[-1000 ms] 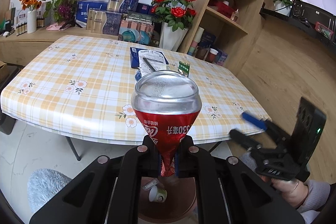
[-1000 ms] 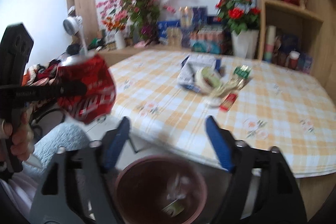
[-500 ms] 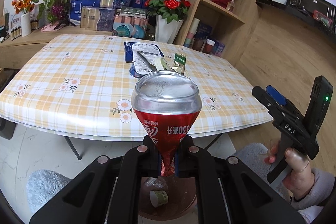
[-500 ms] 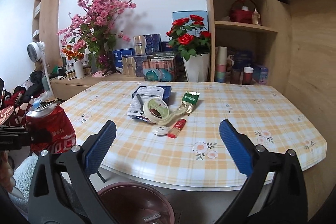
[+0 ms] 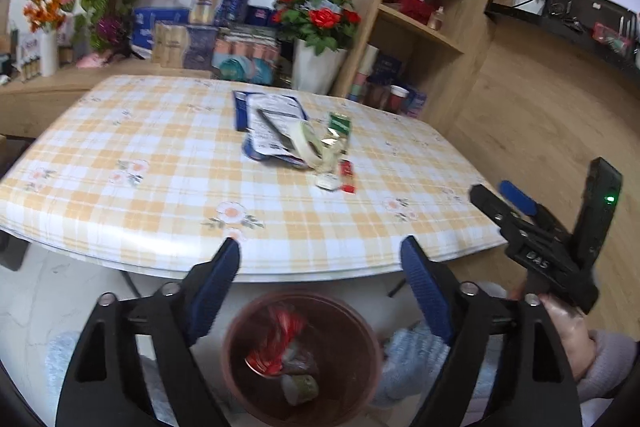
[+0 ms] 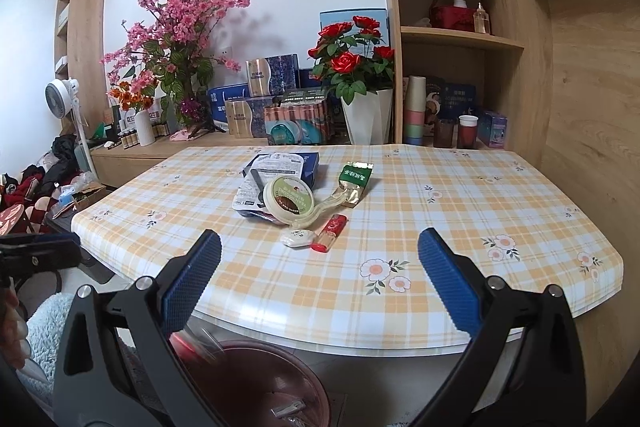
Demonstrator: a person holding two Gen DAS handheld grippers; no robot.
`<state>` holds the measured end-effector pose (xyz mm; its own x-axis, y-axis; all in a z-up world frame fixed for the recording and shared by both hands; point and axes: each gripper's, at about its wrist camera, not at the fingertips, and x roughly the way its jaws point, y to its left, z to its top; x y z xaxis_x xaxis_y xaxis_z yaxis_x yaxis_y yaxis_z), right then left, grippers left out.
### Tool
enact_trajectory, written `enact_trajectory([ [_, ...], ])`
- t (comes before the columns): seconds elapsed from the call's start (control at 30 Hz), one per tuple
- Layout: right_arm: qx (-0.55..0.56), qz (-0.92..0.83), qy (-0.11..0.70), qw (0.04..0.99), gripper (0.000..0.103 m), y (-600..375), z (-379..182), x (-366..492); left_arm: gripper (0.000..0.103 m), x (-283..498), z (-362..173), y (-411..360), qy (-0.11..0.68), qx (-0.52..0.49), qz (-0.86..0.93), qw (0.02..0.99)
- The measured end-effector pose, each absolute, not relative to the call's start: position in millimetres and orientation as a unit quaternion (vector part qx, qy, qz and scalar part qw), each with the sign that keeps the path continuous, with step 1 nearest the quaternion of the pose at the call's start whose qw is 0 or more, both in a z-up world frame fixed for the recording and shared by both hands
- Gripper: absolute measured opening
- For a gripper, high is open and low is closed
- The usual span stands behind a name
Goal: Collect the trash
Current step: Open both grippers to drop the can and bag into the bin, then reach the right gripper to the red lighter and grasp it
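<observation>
left tongs point(image 5: 320, 267): mine, spread wide, nothing between the pads, hanging over the bin.
right tongs point(image 6: 320, 267): also wide and empty, aimed at the table from its near edge.
bin point(image 5: 360, 331): brown, on the floor just under the table edge. Red can point(image 5: 276, 347) lies inside, on top of a small cup point(image 5: 300, 389) and other scraps.
table point(image 6: 460, 211): checked cloth with flowers.
remaining trash: one cluster mid-table. Nearest are a red lighter point(image 6: 330, 231) and a small white piece point(image 6: 296, 238), lying just beside each other. Behind them a round lid point(image 6: 289, 199) sits on a white pouch point(image 6: 276, 167) and blue packet point(image 6: 310, 163), with a green-gold sachet point(image 6: 354, 181) to the right.
risk 1: lighter and white piece sit so close that a wide grab could take both or knock one off.
risk 2: the lid lies flat on a loose pouch, so the pads may skate off the rim and drag the pile.
risk 3: the bin is partly under the table edge, so a drop made too far forward lands on the cloth or floor.
writing: "DAS" on the right tongs' body, seen from the left camera. Pouch and sachet print is too small to read.
</observation>
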<state>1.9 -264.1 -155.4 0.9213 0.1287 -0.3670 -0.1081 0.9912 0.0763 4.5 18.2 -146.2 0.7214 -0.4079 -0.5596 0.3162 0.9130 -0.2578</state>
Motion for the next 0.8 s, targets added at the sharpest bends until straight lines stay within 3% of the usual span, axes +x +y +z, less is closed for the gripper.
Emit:
enact_trajectory([
  [0.2, 0.028, 0.054, 0.195, 0.979, 0.097, -264.5, -158.0, 3.9, 0.097, 7.7, -143.8, 31.4, 0.308, -0.073, -0.136, 0.939],
  [0.8, 0.047, 0.057, 0.235, 0.969, 0.097, -274.8, -180.3, 20.1, 0.097, 24.9, -153.1, 59.0, 0.314, -0.074, -0.064, 0.945],
])
